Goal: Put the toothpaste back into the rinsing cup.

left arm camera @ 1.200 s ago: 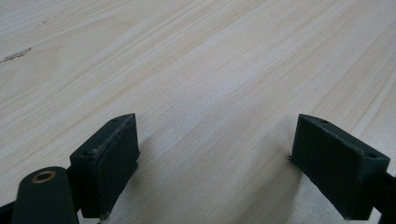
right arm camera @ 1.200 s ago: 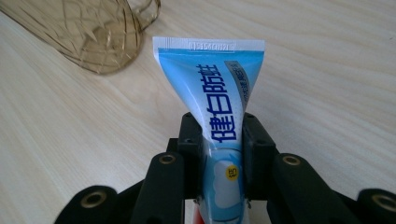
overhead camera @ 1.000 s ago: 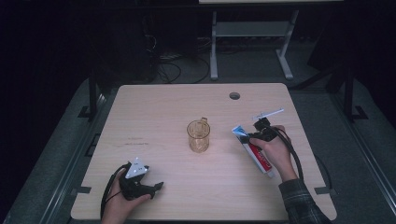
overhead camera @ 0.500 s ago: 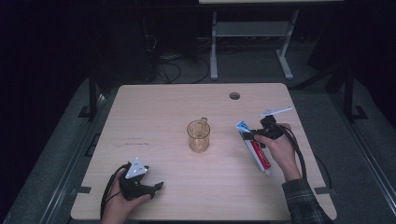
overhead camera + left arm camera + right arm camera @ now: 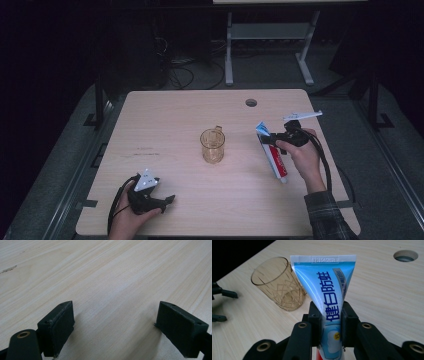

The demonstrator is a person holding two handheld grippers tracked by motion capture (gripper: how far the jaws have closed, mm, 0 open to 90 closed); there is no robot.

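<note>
A blue, white and red toothpaste tube [image 5: 271, 154] is clamped in my right gripper [image 5: 273, 138] on the table's right side; its crimped blue end [image 5: 323, 272] points up past the jaws, which press on both sides of the tube. A clear amber cup [image 5: 212, 145] with a cut pattern stands upright at the table's middle, to the left of the tube; in the right gripper view the amber cup [image 5: 278, 283] sits just behind the tube. My left gripper [image 5: 166, 200] rests low near the front left edge, its pads [image 5: 58, 326] wide apart over bare wood.
The light wooden table [image 5: 165, 120] has a round cable hole [image 5: 251, 103] at the back right. A white-framed stand [image 5: 270, 35] and loose cables lie on the dark floor beyond the far edge.
My right hand has lifted the toothpaste tube a little and carried it slightly left toward the cup. The left hand has stayed put.
</note>
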